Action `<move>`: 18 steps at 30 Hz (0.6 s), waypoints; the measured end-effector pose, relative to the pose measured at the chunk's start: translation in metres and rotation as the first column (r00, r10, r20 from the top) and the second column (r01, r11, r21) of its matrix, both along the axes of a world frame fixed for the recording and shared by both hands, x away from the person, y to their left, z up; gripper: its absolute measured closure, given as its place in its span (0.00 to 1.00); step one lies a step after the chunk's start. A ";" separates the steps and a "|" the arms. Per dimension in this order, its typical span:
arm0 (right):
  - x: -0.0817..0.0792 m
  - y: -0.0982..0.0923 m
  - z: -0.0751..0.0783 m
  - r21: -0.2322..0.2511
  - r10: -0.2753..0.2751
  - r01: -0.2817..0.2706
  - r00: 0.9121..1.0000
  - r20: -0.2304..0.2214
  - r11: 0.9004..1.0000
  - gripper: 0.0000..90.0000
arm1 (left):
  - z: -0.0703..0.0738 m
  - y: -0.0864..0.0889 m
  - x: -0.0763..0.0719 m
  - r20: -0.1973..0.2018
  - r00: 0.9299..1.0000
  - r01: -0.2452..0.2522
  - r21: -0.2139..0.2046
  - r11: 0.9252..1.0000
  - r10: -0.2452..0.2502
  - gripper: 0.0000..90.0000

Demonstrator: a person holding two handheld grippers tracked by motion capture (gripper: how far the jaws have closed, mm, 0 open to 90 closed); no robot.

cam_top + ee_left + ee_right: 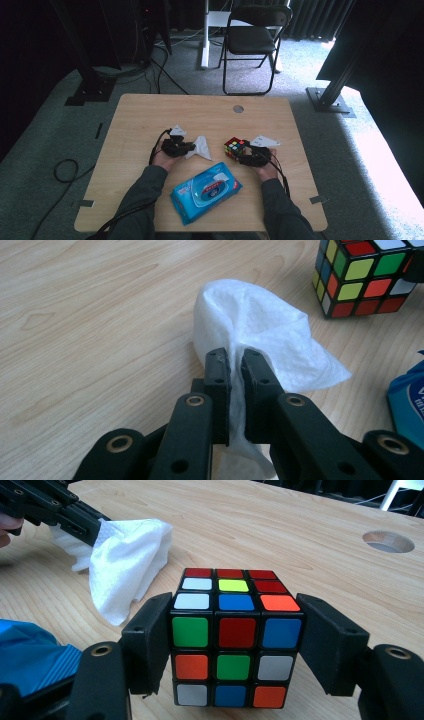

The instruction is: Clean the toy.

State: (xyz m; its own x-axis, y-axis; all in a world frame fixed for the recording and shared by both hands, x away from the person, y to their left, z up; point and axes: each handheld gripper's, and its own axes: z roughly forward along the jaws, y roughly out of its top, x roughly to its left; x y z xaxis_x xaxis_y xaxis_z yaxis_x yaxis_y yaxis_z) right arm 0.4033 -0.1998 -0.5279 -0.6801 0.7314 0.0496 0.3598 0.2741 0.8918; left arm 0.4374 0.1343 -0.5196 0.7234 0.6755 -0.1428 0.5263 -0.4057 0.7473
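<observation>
My left gripper (236,357) is shut on a crumpled white wipe (250,320), which bulges out past the jaw tips just above the table. In the high view this gripper (190,147) sits left of centre with the wipe (202,148) pointing right. A scrambled colour cube (235,635) stands on the wood between the two jaws of my right gripper (235,611), and both pads lie against its sides. From above, the cube (234,148) is right of centre, with the right gripper (243,154) behind it towards the person.
A blue pack of wet wipes (206,190) lies near the front edge between the forearms. The wooden table (150,115) has a round cable hole (238,108) at the back. A folding chair (255,35) and black frame posts stand beyond it.
</observation>
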 end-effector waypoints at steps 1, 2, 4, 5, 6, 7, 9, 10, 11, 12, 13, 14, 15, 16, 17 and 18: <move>0.000 0.000 0.000 0.000 0.001 -0.001 1.000 -0.001 1.000 0.38 | 0.000 0.000 0.000 0.000 1.000 -0.002 0.000 1.000 0.002 0.92; 0.000 0.000 0.000 -0.001 0.001 -0.001 1.000 -0.002 1.000 0.38 | -0.001 0.001 0.000 -0.002 1.000 -0.004 0.000 1.000 0.004 0.92; -0.001 -0.001 0.000 -0.004 0.004 -0.004 1.000 -0.003 1.000 0.38 | -0.001 0.001 0.000 -0.003 1.000 -0.005 0.004 1.000 0.005 0.91; -0.001 -0.002 0.000 -0.008 0.007 -0.007 1.000 -0.002 1.000 0.38 | -0.002 0.002 0.000 -0.005 1.000 -0.005 0.004 1.000 0.005 0.91; -0.001 -0.002 0.000 -0.010 0.007 -0.007 1.000 -0.003 1.000 0.38 | -0.003 0.002 0.000 -0.007 1.000 -0.007 0.003 1.000 0.007 0.91; -0.002 -0.003 0.000 -0.012 0.009 -0.009 1.000 -0.005 1.000 0.38 | -0.003 0.003 0.000 -0.011 1.000 -0.010 0.004 1.000 0.010 0.91; -0.002 -0.004 0.000 -0.020 0.011 -0.011 1.000 -0.005 1.000 0.38 | -0.005 0.004 0.000 -0.015 1.000 -0.015 0.010 1.000 0.015 0.90; -0.002 -0.005 0.000 -0.024 0.011 -0.011 1.000 -0.005 1.000 0.38 | -0.006 0.005 0.001 -0.016 1.000 -0.016 0.009 1.000 0.016 0.90; -0.003 -0.005 0.000 -0.027 0.011 -0.011 1.000 -0.011 1.000 0.38 | -0.007 0.005 0.001 -0.018 1.000 -0.019 0.008 1.000 0.019 0.90; -0.003 -0.006 -0.001 -0.033 0.012 -0.012 1.000 -0.011 0.999 0.38 | -0.008 0.005 0.001 -0.019 1.000 -0.018 0.010 1.000 0.018 0.90; -0.003 -0.006 -0.001 -0.038 0.013 -0.014 1.000 -0.013 0.999 0.38 | -0.008 0.005 0.000 -0.021 1.000 -0.020 0.009 1.000 0.020 0.90; -0.003 -0.007 -0.002 -0.042 0.015 -0.015 1.000 -0.014 0.999 0.38 | -0.008 0.005 0.000 -0.022 1.000 -0.022 0.008 1.000 0.022 0.90; -0.004 -0.007 -0.002 -0.044 0.016 -0.017 1.000 -0.014 0.999 0.38 | -0.009 0.006 0.000 -0.023 1.000 -0.022 0.009 1.000 0.022 0.90; -0.004 -0.007 -0.002 -0.048 0.018 -0.019 1.000 -0.013 0.999 0.38 | -0.009 0.005 0.000 -0.022 1.000 -0.022 0.009 1.000 0.022 0.90; -0.003 -0.008 -0.002 -0.049 0.018 -0.019 1.000 -0.013 0.999 0.38 | -0.008 0.005 0.000 -0.022 1.000 -0.022 0.008 1.000 0.022 0.90; -0.003 -0.008 -0.002 -0.048 0.017 -0.018 1.000 -0.016 0.999 0.38 | -0.008 0.005 0.000 -0.022 1.000 -0.022 0.007 1.000 0.022 0.90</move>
